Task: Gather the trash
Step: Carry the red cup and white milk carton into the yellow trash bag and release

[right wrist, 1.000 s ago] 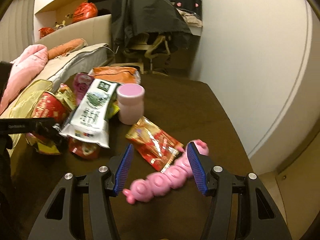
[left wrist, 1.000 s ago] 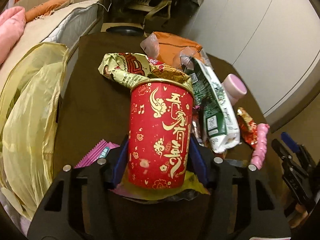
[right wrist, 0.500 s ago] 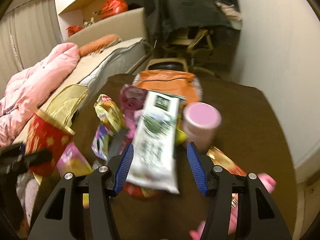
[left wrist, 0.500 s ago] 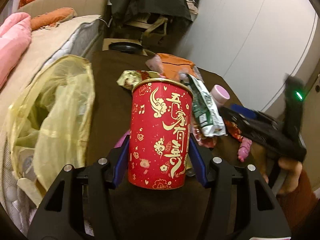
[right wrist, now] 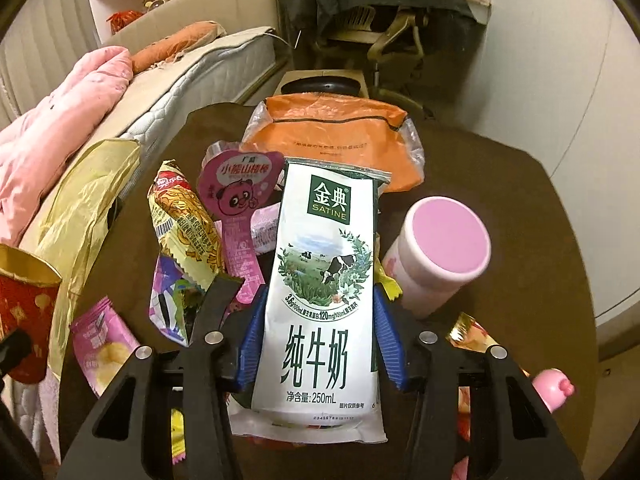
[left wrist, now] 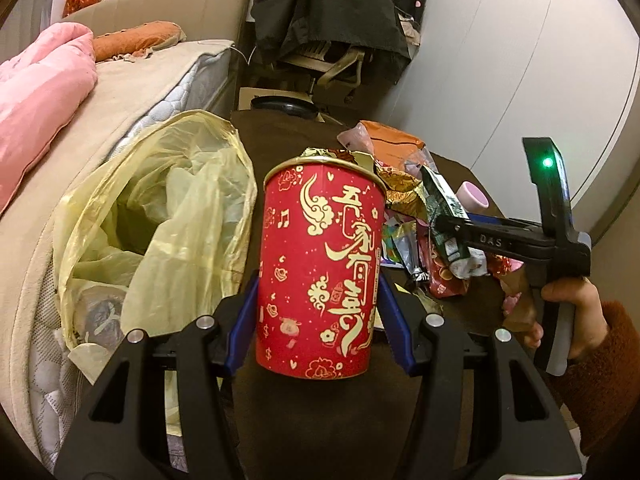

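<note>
My left gripper (left wrist: 318, 300) is shut on a red paper cup (left wrist: 320, 264) with gold print and holds it upright beside the open yellow trash bag (left wrist: 160, 208). In the right wrist view a white milk pouch (right wrist: 324, 280) lies on the pile of wrappers between the blue pads of my right gripper (right wrist: 320, 320). Its jaws are closing, with the pads right at the pouch's sides and the pouch not squeezed. The left wrist view shows a hand (left wrist: 560, 300) holding the right gripper (left wrist: 444, 226) over the trash pile.
A dark brown round table (right wrist: 500, 184) carries an orange bag (right wrist: 332, 136), a pink-lidded jar (right wrist: 440, 252), snack wrappers (right wrist: 184, 216) and a pink toy (right wrist: 554, 388). A bed (left wrist: 132, 92) with pink bedding stands left; a draped chair (left wrist: 328, 20) stands behind.
The left gripper carried the cup left, bringing the yellow bag closer. The right gripper swung from the pink toy to the milk pouch, which now lies between its pads.
</note>
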The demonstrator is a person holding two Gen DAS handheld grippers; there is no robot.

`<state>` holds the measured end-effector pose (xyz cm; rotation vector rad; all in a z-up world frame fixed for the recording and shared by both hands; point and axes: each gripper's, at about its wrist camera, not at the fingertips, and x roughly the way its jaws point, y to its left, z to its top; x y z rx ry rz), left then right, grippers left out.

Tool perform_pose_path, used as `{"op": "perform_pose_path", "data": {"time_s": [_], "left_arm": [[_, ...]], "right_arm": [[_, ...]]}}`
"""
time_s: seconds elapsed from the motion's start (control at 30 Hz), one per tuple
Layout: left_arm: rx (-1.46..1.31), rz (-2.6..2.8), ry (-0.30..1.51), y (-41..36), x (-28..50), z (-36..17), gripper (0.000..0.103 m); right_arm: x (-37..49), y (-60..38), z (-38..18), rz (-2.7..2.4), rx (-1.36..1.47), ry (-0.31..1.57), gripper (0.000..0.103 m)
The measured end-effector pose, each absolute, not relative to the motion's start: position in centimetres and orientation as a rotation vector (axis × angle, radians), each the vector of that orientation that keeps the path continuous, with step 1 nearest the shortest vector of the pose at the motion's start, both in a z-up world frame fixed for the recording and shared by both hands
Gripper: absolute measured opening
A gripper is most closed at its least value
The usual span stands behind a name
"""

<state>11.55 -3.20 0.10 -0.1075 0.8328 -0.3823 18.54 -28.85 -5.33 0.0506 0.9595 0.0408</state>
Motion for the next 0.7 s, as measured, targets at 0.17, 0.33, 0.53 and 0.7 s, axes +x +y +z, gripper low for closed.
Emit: {"op": "perform_pose_path", "data": {"time_s": [0.17,0.33,0.53,0.7], "left_arm": [[-0.113,-0.371,0.808,-1.9,11.1,0.6,0.053],[-0.132,-0.357,0.784,-0.7,10.8,1.5,0.053],[-0.139,-0.335,0.751,0.9,10.7,2.5,0.053],[-0.17,-0.302,0.73,3.9,11.1,3.1,0.053]], "right_arm": [[16.3,-29.1,-3.0,0.008,0.038,0.885,0.047],[14.7,-28.6,0.1,0.011,0.017,0.806,0.047],[14.0,-26.3,3.3,0.046,-0.016,0.731,0.047],[14.5,-23.4,5.2,0.083,-0.041,0.687,0.047]]}}
